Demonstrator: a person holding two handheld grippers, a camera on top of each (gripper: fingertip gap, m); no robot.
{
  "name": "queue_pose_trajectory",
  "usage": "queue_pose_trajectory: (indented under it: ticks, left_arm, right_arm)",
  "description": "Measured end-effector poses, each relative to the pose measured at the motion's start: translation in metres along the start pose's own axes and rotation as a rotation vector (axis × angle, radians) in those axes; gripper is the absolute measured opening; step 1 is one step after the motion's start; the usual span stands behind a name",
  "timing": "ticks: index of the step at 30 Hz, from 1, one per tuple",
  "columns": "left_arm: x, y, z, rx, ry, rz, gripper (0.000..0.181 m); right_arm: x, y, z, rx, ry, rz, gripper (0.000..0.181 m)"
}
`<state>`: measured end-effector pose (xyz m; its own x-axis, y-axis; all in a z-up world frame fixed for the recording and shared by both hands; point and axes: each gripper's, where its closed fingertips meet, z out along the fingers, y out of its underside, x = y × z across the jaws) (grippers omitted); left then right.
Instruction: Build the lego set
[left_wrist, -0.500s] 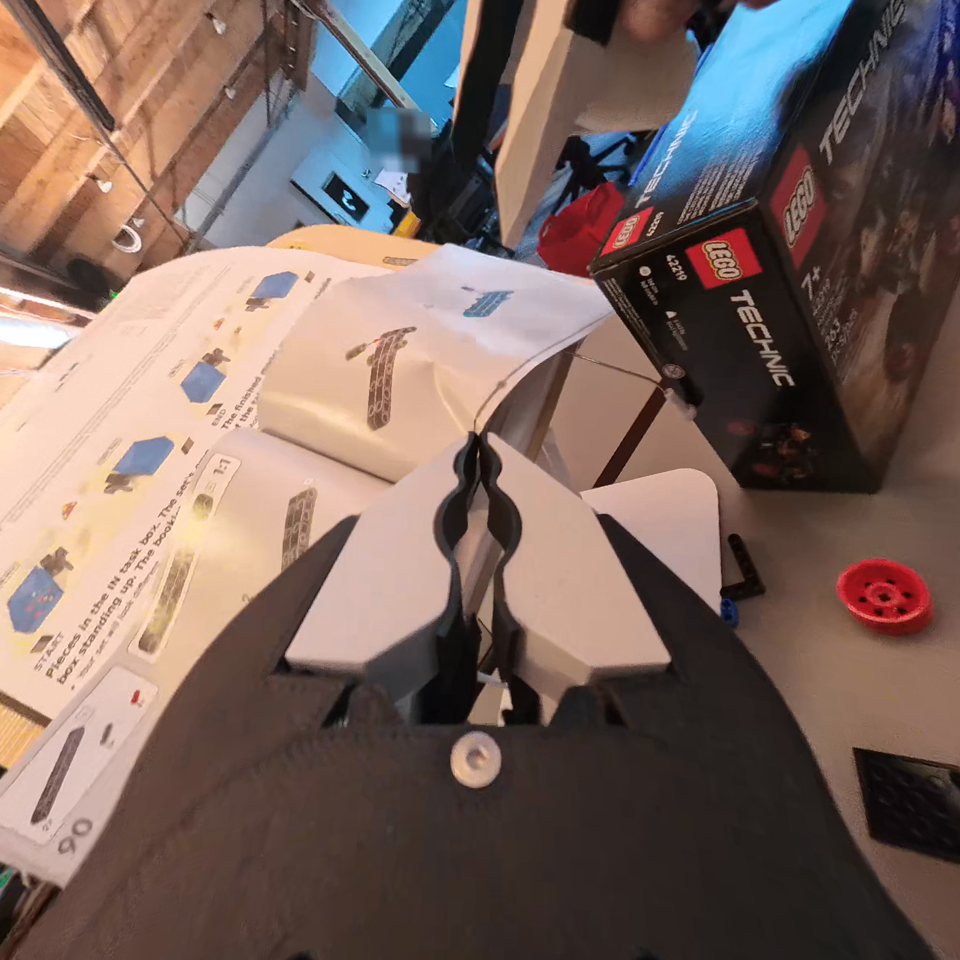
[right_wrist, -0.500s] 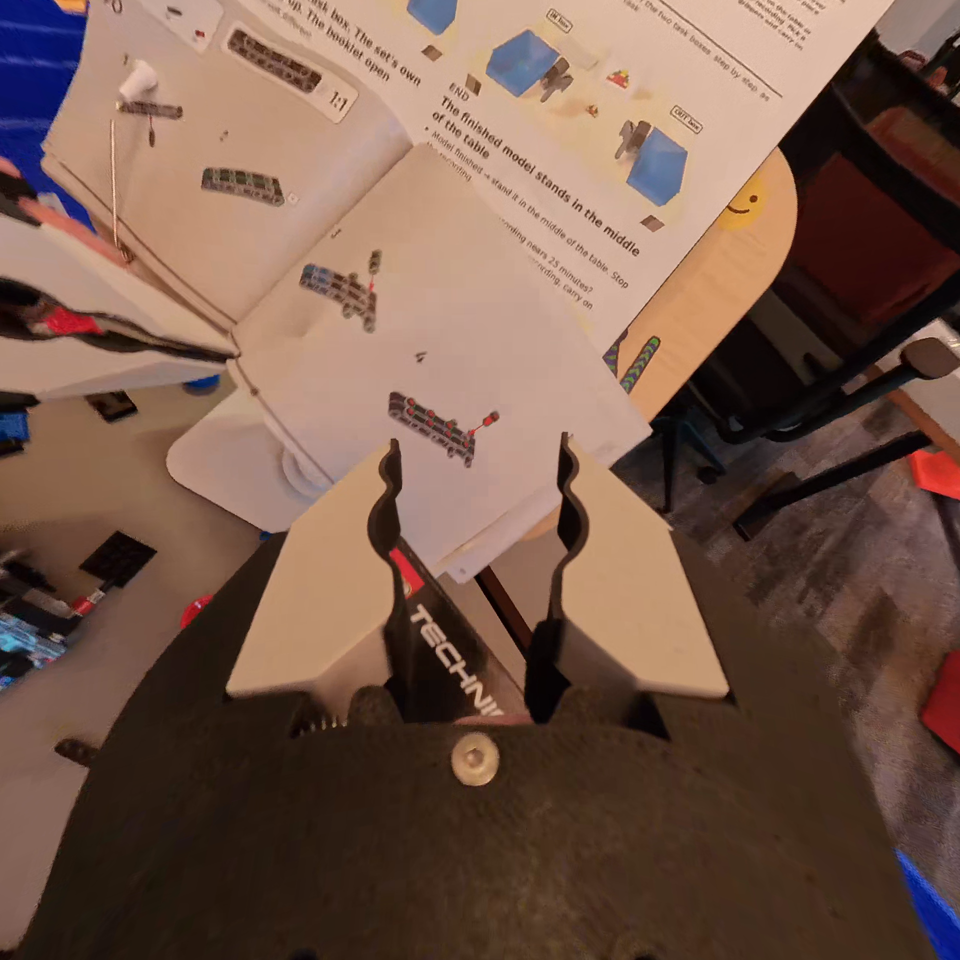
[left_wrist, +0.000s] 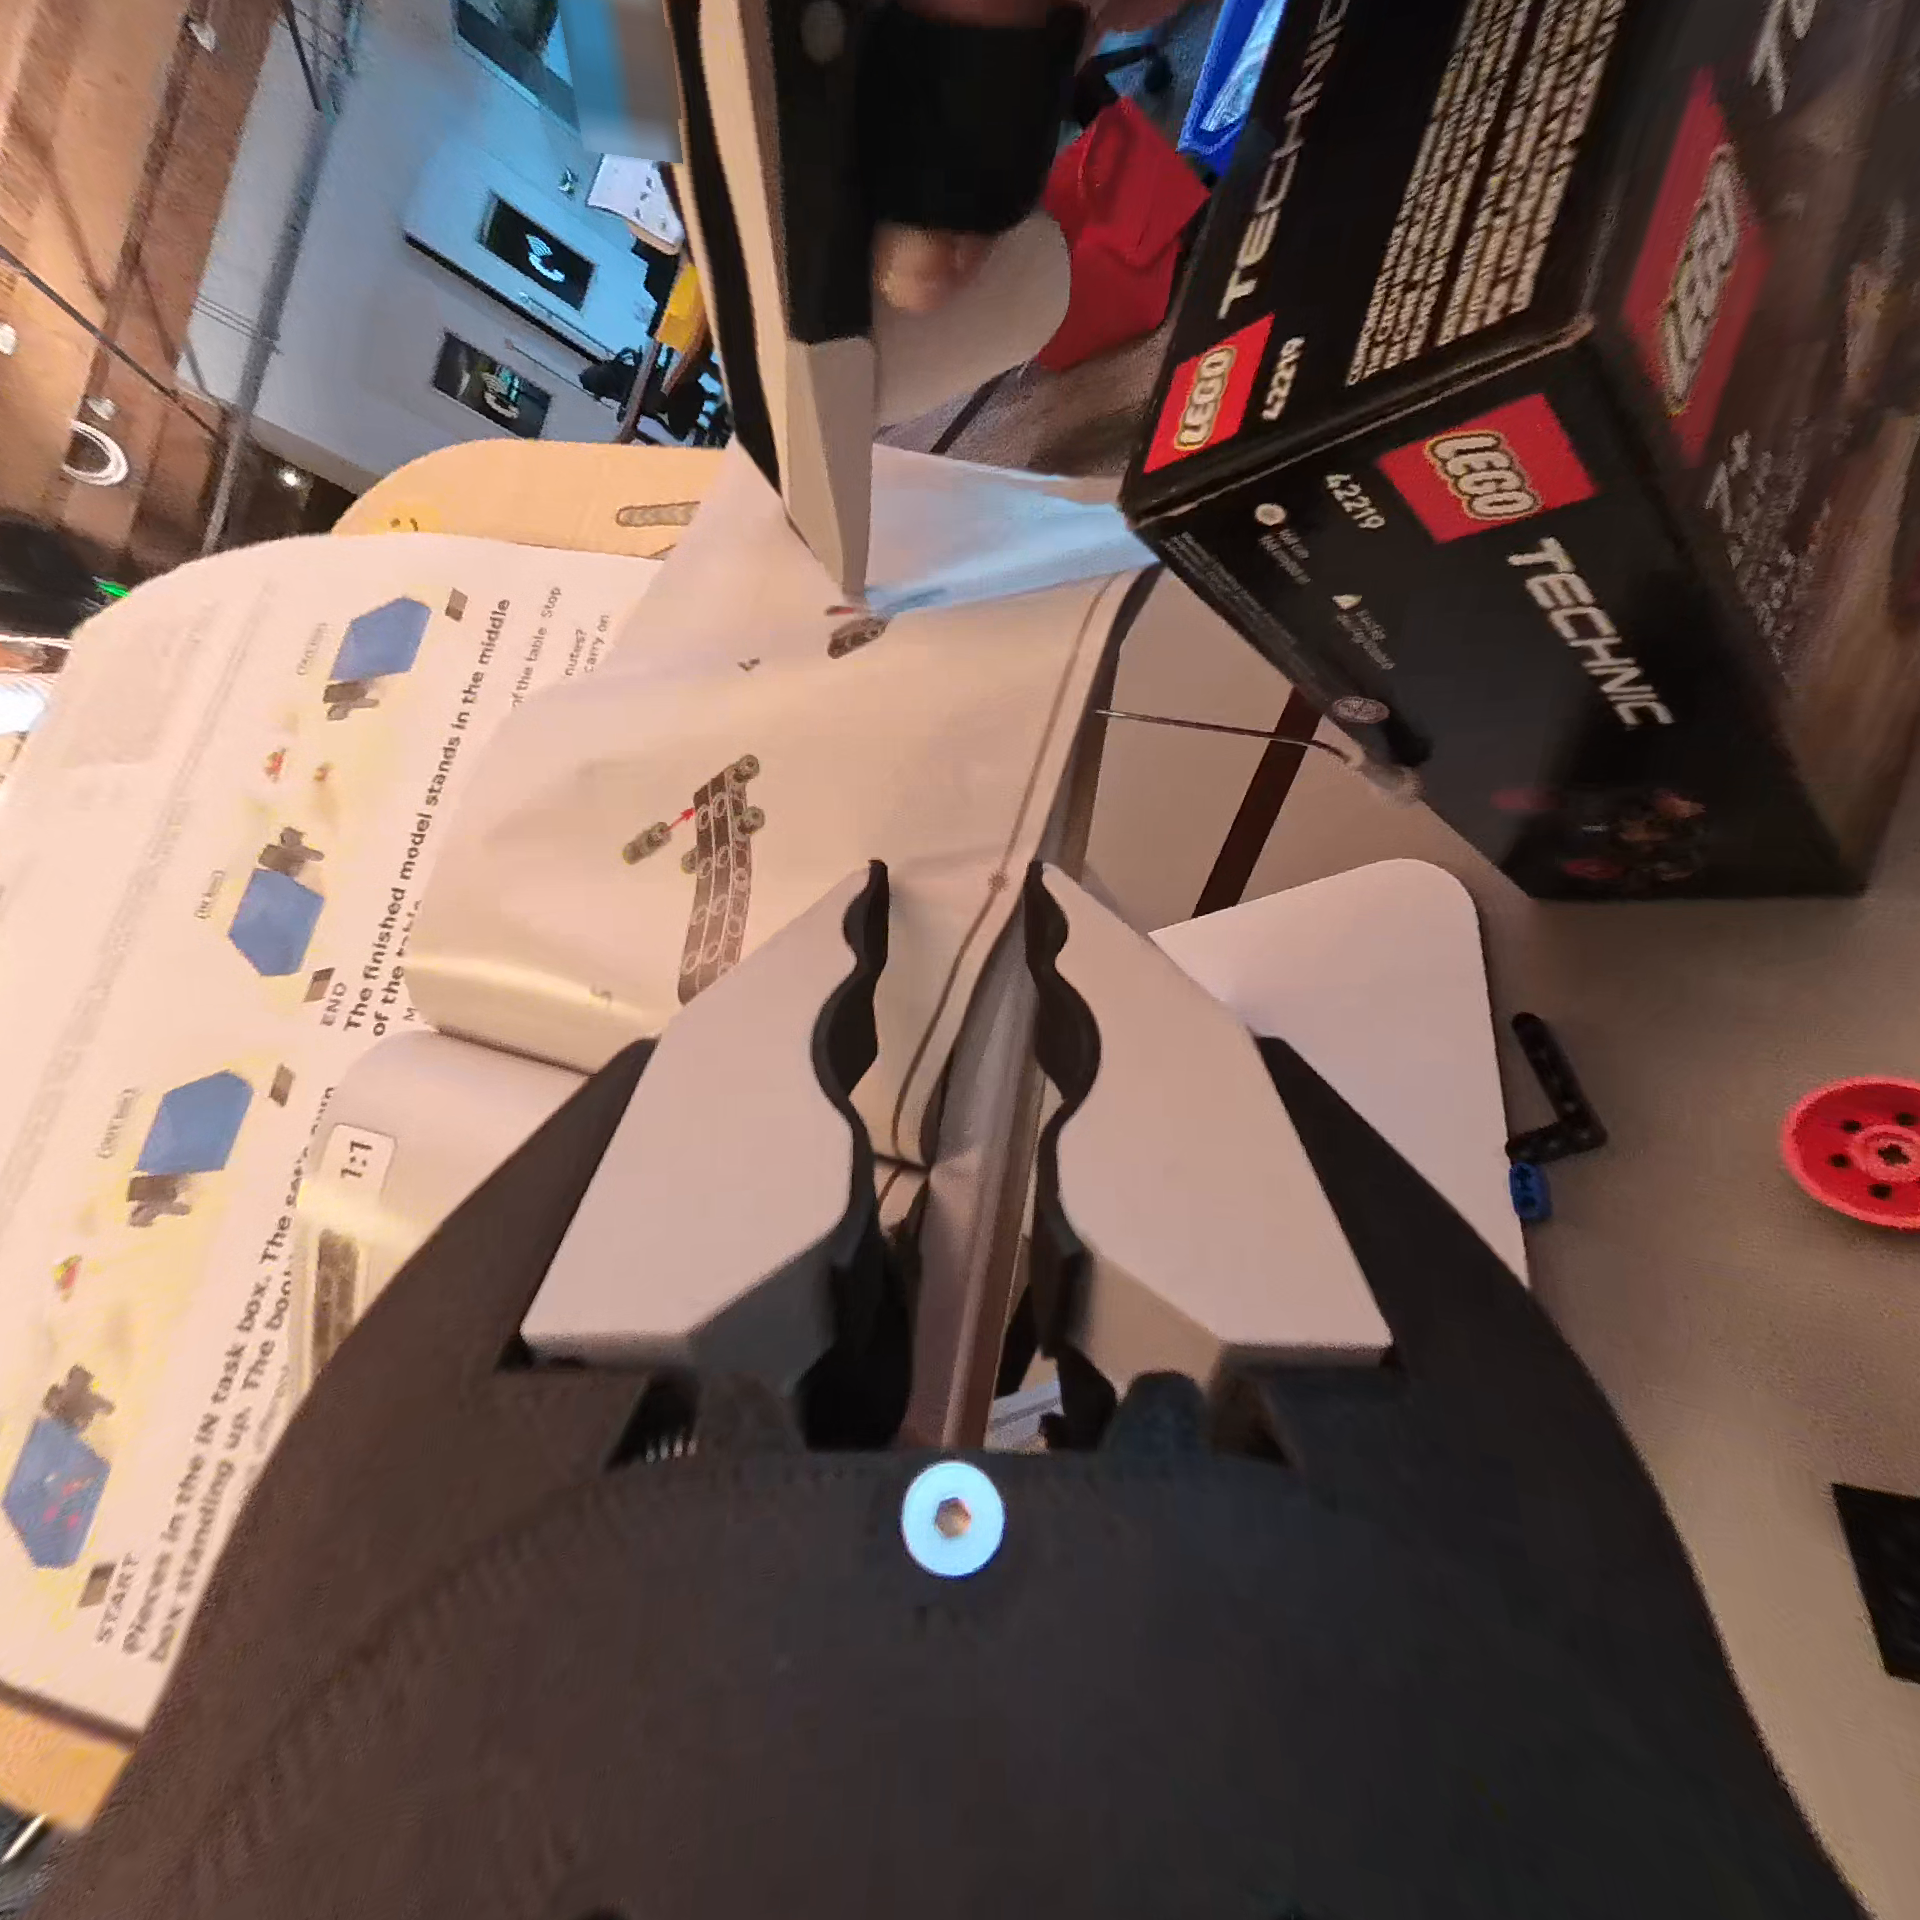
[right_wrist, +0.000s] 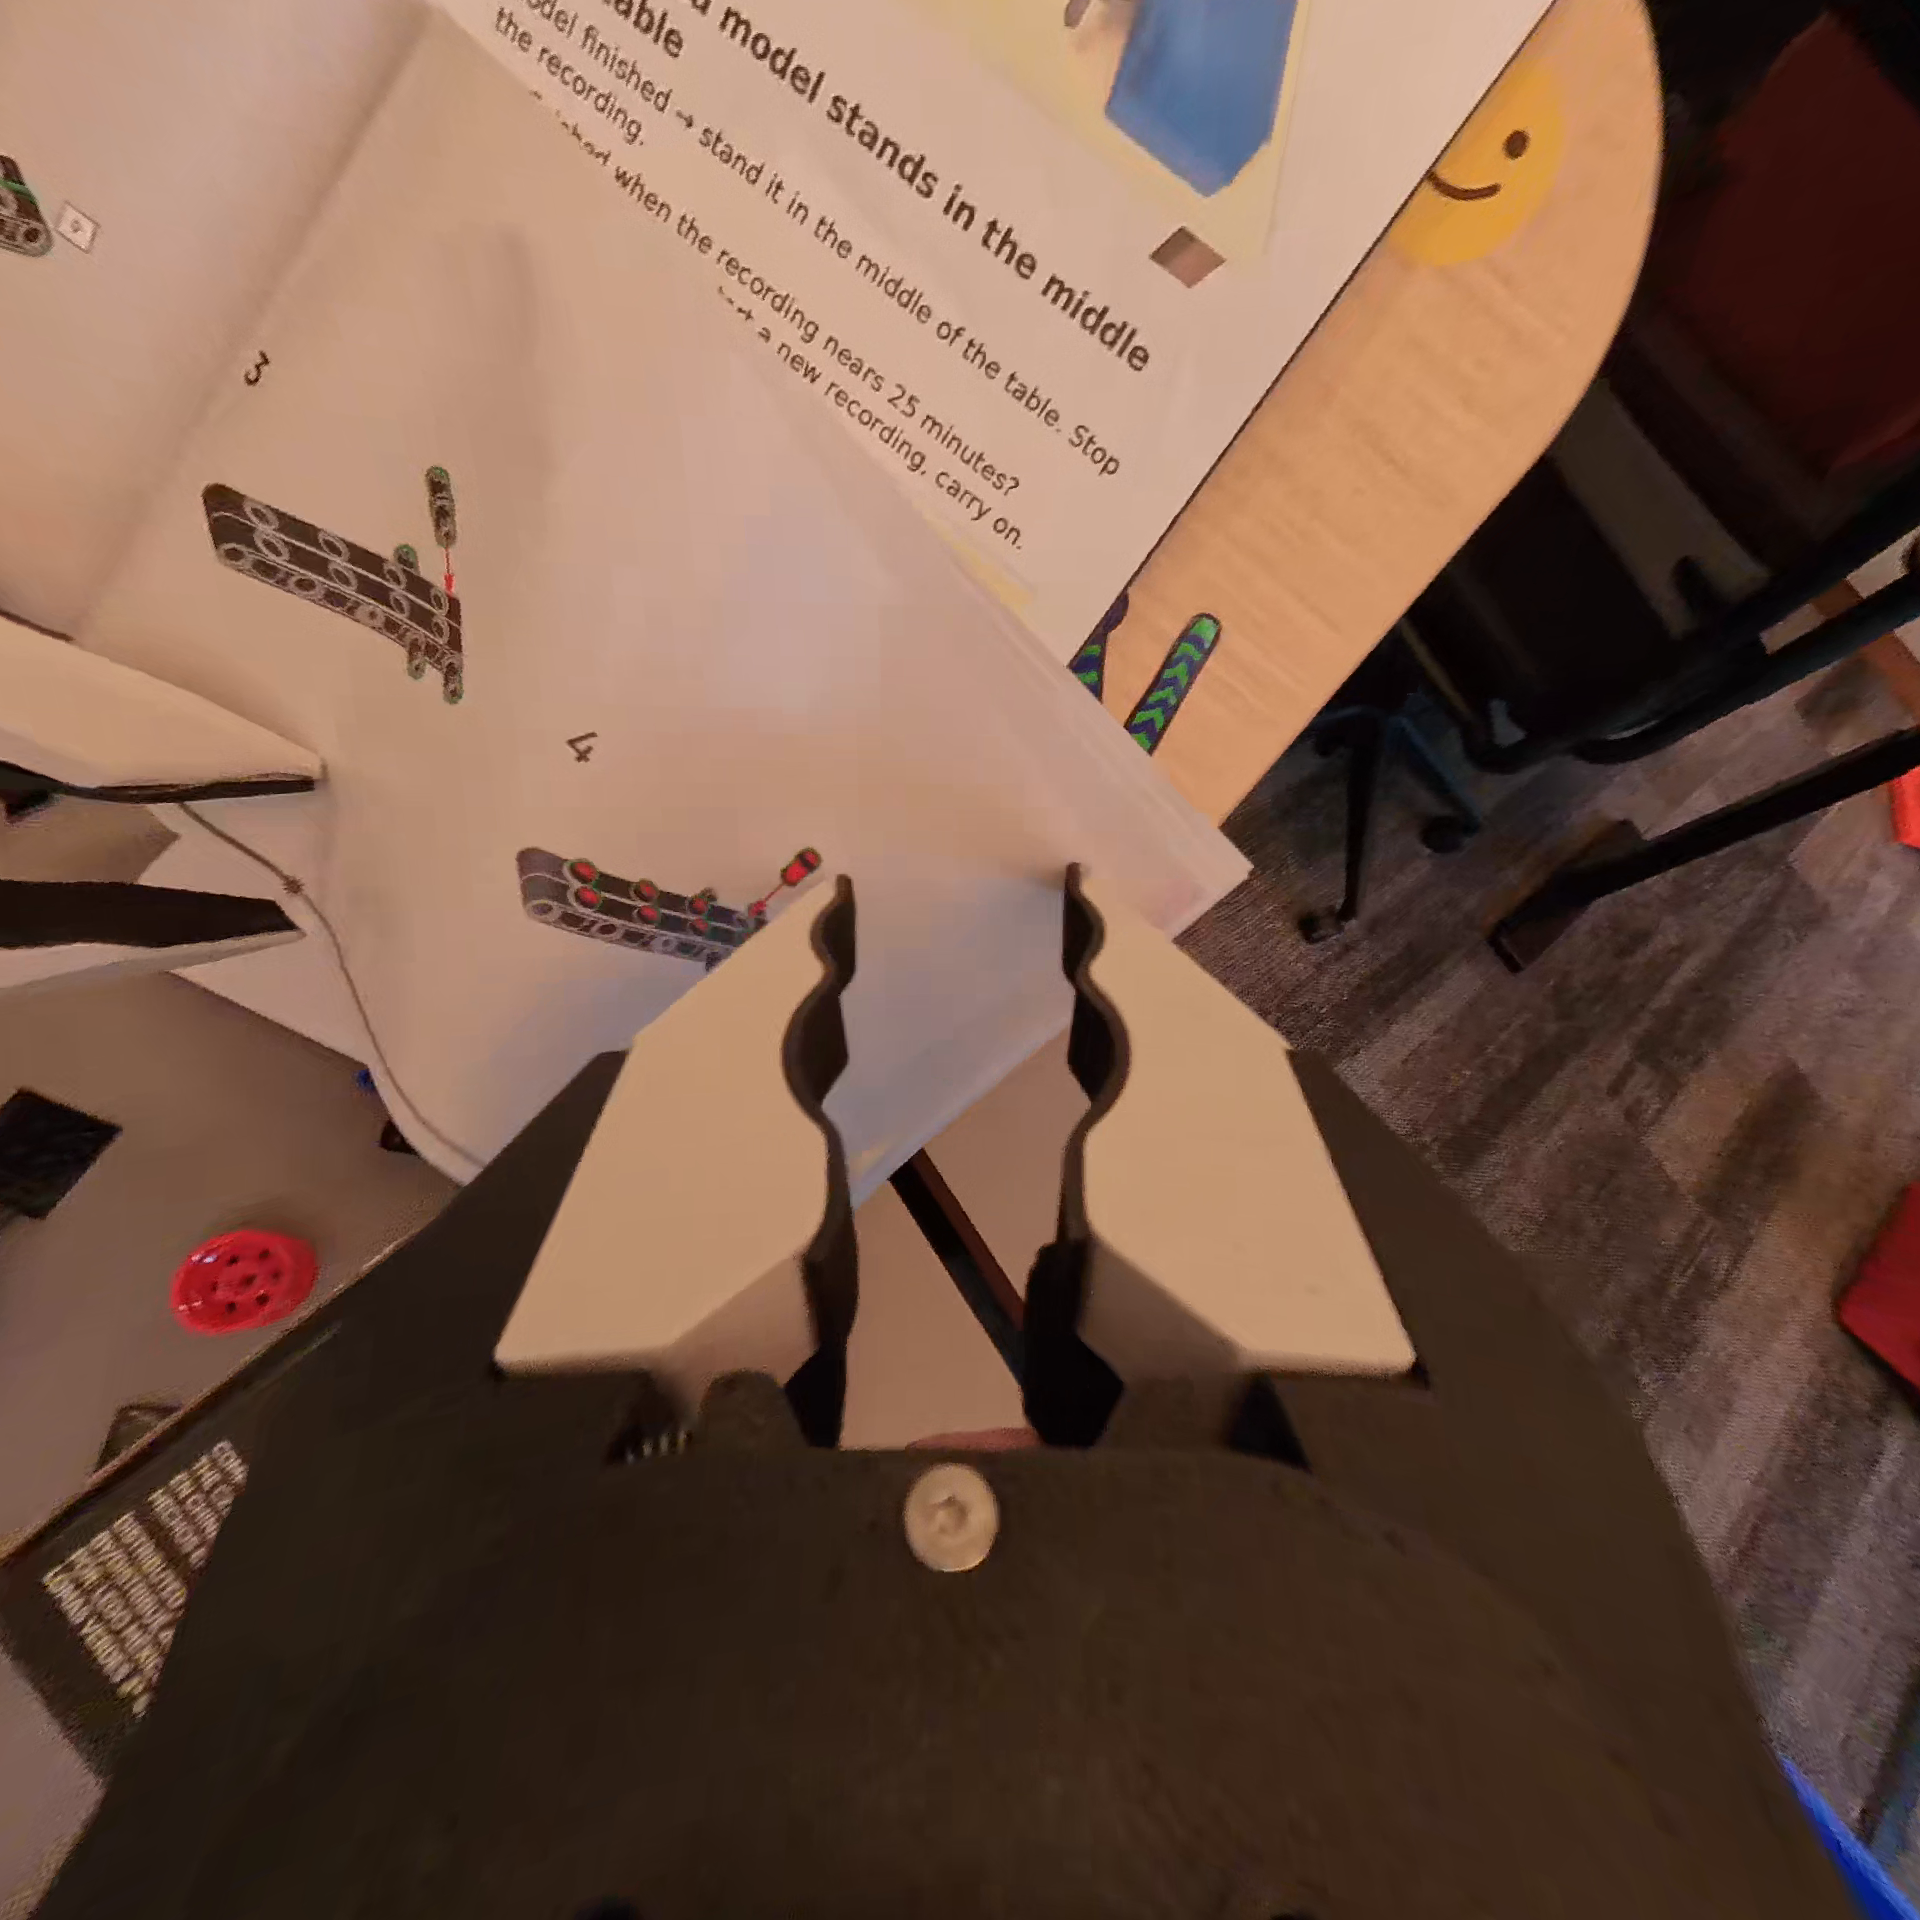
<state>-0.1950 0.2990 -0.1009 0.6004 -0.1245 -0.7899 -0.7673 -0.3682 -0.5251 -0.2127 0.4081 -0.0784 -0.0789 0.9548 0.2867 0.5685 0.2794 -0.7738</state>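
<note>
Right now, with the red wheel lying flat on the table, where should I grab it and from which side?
Take the red wheel across its rim, coming straight down from above with the jaws straddling it. It lies flat, hub face up, on the table, so the round outer wall is the only part two fingers can close on. It sits clear of the black angled beam, so there looks to be room.

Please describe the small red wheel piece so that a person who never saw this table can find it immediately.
Start at the big black set box standing on the pale table. In front of it, past the white stand holding the instruction booklet, lies a red wheel piece. It is the only round red part, with small holes around its hub.
</note>
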Motion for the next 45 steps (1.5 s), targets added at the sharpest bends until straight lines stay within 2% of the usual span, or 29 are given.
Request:
queue_pose_trajectory:
  ticks: [2,6,10,15,20,22,25,28,31,34,36,37,38,39,41,45]
  left_arm:
    - [-0.001,0.001,0.001,0.005,-0.010,-0.006,0.024]
    - [0.000,0.002,0.001,0.006,-0.022,0.002,0.025]
    - [0.000,0.001,-0.001,0.012,-0.032,0.018,0.028]
    - [-0.003,0.000,-0.007,0.033,-0.054,-0.019,0.044]
    - [-0.013,0.002,-0.021,0.063,-0.089,-0.110,0.055]
    - [-0.023,0.005,-0.033,0.085,-0.137,-0.175,0.066]
    - [-0.040,0.011,-0.056,0.131,-0.231,-0.278,0.074]
    - [-0.050,0.015,-0.079,0.202,-0.300,-0.346,0.063]
    - [-0.061,0.022,-0.098,0.288,-0.324,-0.449,0.028]
    - [-0.070,0.039,-0.109,0.323,-0.319,-0.570,0.005]
    - [-0.072,0.051,-0.110,0.336,-0.280,-0.674,0.001]
    - [-0.074,0.057,-0.112,0.361,-0.270,-0.737,0.002]
    - [-0.078,0.063,-0.115,0.387,-0.268,-0.799,0.003]
    - [-0.081,0.069,-0.118,0.406,-0.263,-0.857,0.005]
    - [-0.085,0.084,-0.120,0.430,-0.247,-0.959,0.000]
    - [-0.079,0.104,-0.116,0.414,-0.209,-1.043,0.000]
  right_arm:
    - [0.001,0.001,0.002,0.000,0.028,-0.024,0.029]
    - [-0.007,0.002,0.004,-0.006,0.009,-0.066,0.000]
    - [-0.013,-0.002,0.000,0.016,-0.032,-0.065,0.000]
    - [-0.034,-0.032,-0.030,0.155,-0.155,-0.030,0.000]
    - [-0.077,-0.076,-0.071,0.283,-0.409,0.024,0.000]
    - [-0.096,-0.093,-0.080,0.312,-0.486,0.033,0.000]
    - [-0.126,-0.120,-0.088,0.365,-0.583,0.040,0.000]
    - [-0.144,-0.137,-0.079,0.369,-0.564,0.018,0.000]
    - [-0.162,-0.146,-0.066,0.355,-0.592,0.012,0.001]
    - [-0.170,-0.153,-0.061,0.375,-0.604,0.022,0.007]
    - [-0.169,-0.154,-0.062,0.386,-0.599,0.031,0.010]
    - [-0.165,-0.154,-0.062,0.391,-0.576,0.037,0.018]
    - [-0.159,-0.155,-0.063,0.406,-0.544,0.051,0.036]
    - [-0.155,-0.156,-0.066,0.430,-0.532,0.063,0.040]
    - [-0.149,-0.155,-0.072,0.461,-0.537,0.096,0.039]
    - [-0.135,-0.132,-0.055,0.360,-0.381,0.023,0.034]
